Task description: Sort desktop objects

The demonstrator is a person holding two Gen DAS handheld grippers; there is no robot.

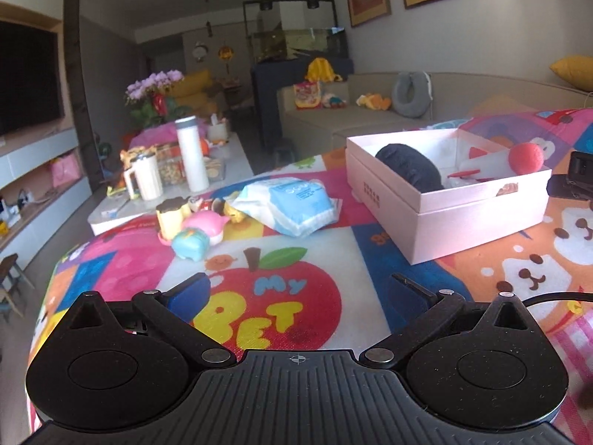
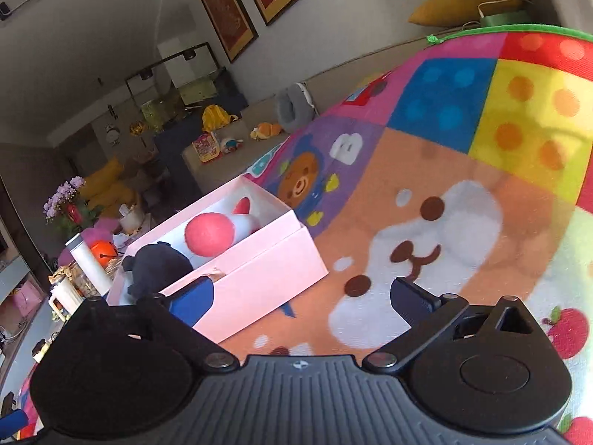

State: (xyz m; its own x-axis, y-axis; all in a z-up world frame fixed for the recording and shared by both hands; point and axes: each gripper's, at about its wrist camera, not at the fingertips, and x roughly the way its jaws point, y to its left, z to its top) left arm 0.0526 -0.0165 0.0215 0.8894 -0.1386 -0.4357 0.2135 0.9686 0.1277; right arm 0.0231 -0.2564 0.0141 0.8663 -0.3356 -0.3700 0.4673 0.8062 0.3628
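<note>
Left gripper (image 1: 296, 289): jaws apart, nothing between. Right gripper (image 2: 302, 294): jaws apart, empty. We see box (image 1: 478, 207) ahead-right of left gripper, just beside right gripper on its left side, already holding dark bundle (image 1: 409, 168) and red ball (image 1: 526, 159). Unsorted items lie ahead-left of left gripper: tissue pack (image 1: 292, 204), long axis running left-right, and toy cluster (image 1: 196, 230) near mat (image 1: 322, 259) far-left edge. We judge left hand nearer to both. Bare mat between gripper and pack gives open approach; box wall bounds right side.
</note>
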